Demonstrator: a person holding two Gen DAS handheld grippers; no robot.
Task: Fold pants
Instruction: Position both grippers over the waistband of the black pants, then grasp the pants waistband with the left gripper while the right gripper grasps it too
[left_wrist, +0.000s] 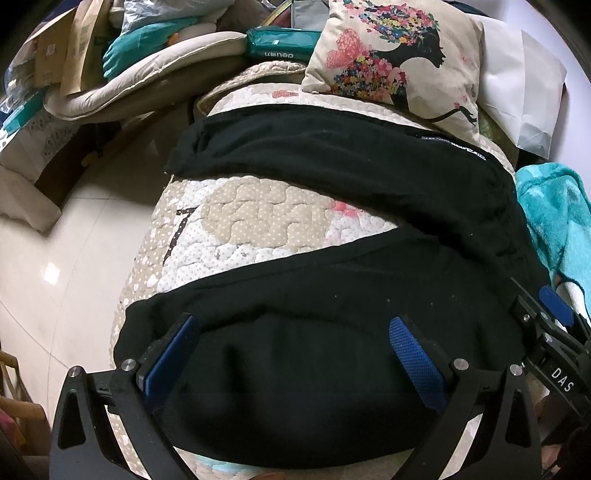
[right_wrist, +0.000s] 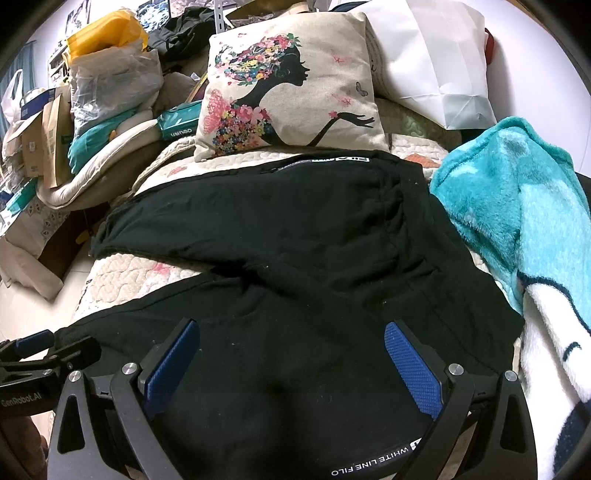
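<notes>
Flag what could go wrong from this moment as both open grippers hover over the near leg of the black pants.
1. The left gripper and right gripper are open over thick bunched fabric of the black pants; a pinch may catch only the top layer.
2. The teal blanket touches the waistband side, so it could get dragged into the fold.

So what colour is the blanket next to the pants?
Teal blanket, clearest in the right wrist view.

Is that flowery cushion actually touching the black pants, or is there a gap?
Apart. In the left wrist view a strip of quilted cover shows between the cushion and the black pants. The right wrist view shows the same pale strip.
</notes>
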